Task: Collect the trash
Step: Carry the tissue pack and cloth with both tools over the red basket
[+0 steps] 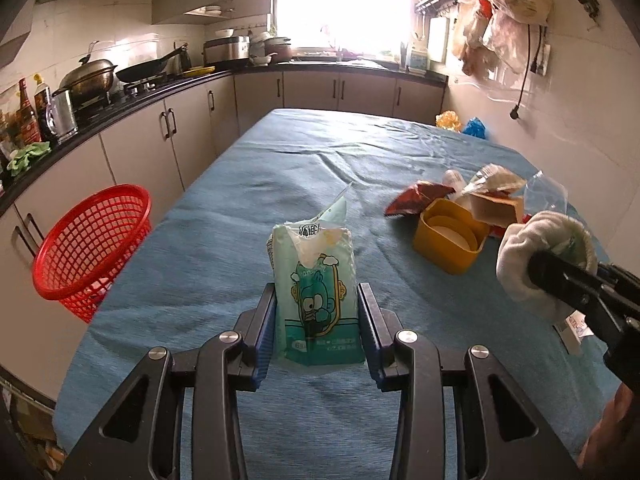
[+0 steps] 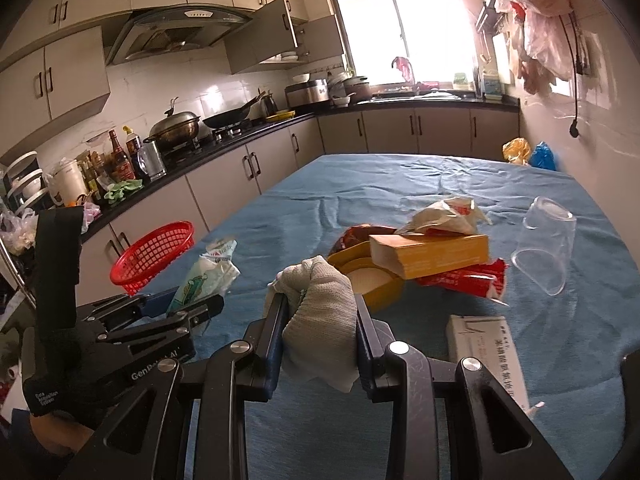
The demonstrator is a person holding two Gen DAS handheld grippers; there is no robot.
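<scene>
Currently both grippers are loaded above the table (image 1: 224, 184), which is covered with a blue cloth. Left gripper (image 1: 318, 322): fingers narrowed and clamped on a pale green tissue pack (image 1: 316, 280) with a cartoon print, its torn top upright; the pack sits between the pads, lifted over the cloth. Right gripper (image 2: 320, 340): fingers narrowed on a bunched white sock (image 2: 324, 312), pads pressing both of its sides. Red basket (image 1: 92, 248) stands at the left edge of the table, beside the counter cabinets, well apart from both grippers. Remaining trash lies in a cluster ahead of the right gripper: yellow tub (image 2: 372, 280) touching a yellow carton (image 2: 432, 256), a red wrapper (image 2: 464, 280) under the carton, and a crumpled bag (image 2: 444, 212) behind. Clear plastic cup (image 2: 546, 248) lies tipped to the right of the cluster. White box (image 2: 488, 356) sits just beside the right gripper.
</scene>
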